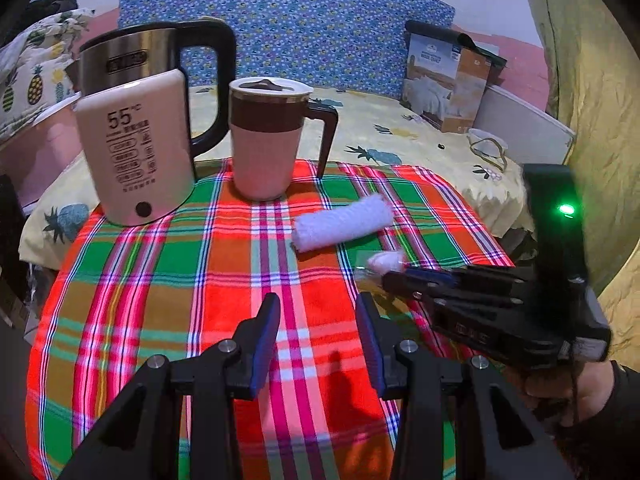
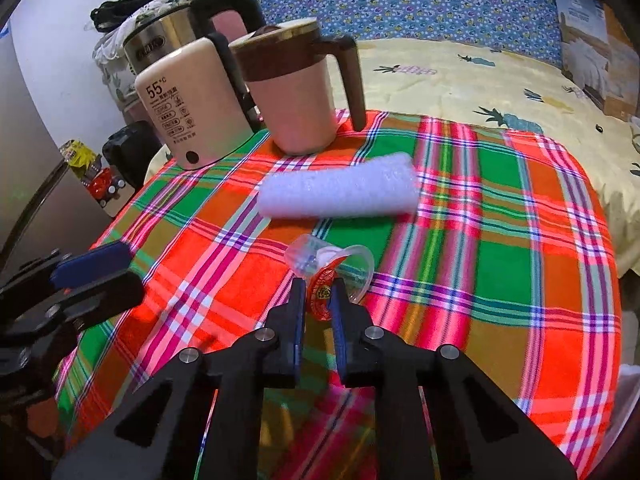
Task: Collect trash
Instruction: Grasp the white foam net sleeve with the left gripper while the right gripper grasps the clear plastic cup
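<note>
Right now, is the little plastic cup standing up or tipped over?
Tipped over. The cup lies on its side on the cloth, its mouth facing sideways, its red lid peeled back between the right gripper's jaws.

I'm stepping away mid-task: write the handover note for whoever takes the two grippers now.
Right gripper: shut on the red foil lid of the clear plastic jelly cup, which lies on its side at the near middle of the plaid tablecloth.
Left gripper: open, empty, hovering over the cloth to the left.
White foam roll lies untouched just beyond the cup, in front of the lidded mug and kettle.
Done: cup gripped. Left: bin the cup, then collect the foam roll. No bin in view.
</note>
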Action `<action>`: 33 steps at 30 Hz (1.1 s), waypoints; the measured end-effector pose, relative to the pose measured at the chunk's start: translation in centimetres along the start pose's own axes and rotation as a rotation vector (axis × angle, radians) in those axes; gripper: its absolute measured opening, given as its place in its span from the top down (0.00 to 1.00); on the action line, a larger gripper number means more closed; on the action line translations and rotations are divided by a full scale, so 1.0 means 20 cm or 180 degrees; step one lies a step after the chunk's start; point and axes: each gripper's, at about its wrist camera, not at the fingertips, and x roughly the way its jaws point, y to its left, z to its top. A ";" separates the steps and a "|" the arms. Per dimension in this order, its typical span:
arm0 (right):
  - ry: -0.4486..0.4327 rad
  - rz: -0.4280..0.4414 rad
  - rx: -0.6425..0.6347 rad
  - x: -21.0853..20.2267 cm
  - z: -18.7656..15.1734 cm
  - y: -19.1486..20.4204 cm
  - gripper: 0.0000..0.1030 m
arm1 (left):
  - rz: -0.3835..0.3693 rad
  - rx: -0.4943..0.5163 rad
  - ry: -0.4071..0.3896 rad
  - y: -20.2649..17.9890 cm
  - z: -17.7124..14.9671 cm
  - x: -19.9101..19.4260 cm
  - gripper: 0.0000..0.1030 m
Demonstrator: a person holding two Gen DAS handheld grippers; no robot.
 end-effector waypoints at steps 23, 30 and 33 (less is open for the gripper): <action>-0.0238 -0.0063 0.0450 -0.27 -0.11 -0.33 0.86 | 0.0135 0.1133 0.0107 -0.10 0.30 0.62 0.47; -0.0218 -0.0038 0.0517 -0.25 -0.14 -0.37 0.86 | 0.0312 0.1280 0.0309 -0.16 0.26 0.65 0.68; -0.0265 -0.0027 0.0515 -0.29 -0.14 -0.35 0.86 | 0.0292 0.1106 0.0308 -0.17 0.25 0.60 0.76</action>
